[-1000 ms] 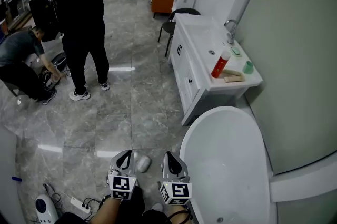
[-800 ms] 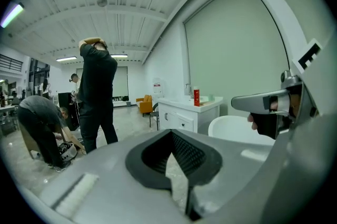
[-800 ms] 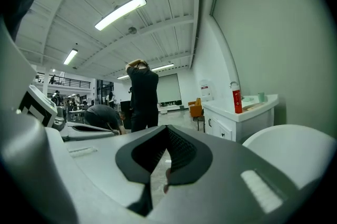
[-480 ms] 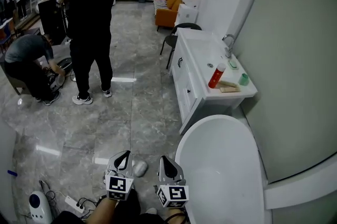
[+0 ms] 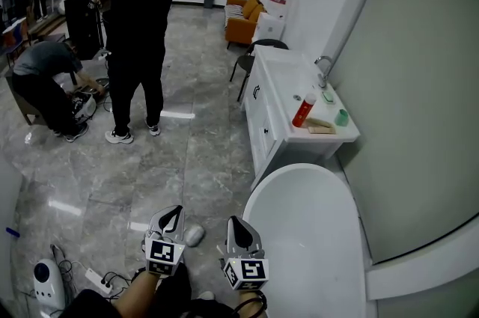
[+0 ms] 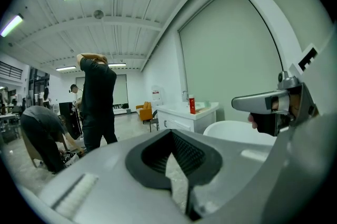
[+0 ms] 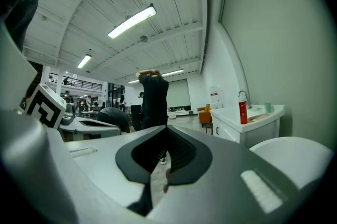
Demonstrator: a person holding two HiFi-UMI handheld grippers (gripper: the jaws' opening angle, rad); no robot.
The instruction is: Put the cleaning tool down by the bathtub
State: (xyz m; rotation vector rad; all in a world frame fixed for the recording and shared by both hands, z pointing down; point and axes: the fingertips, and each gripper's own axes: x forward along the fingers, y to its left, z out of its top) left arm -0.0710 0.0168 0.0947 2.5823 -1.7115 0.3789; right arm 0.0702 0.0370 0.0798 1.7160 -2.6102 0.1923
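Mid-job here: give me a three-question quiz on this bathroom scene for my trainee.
1. True or false: the red bottle stands on the white vanity.
2. In the head view, what is just right of the right gripper? A) bathtub B) sofa C) chair
3. What does the left gripper hold?
Key: 1 true; 2 A; 3 nothing, and its jaws are shut.

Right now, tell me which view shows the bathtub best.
The head view: it looks down on the bathtub, showing nearly its whole oval rim and basin. The left gripper view catches only a low white sliver, and the right gripper view just one rounded end.
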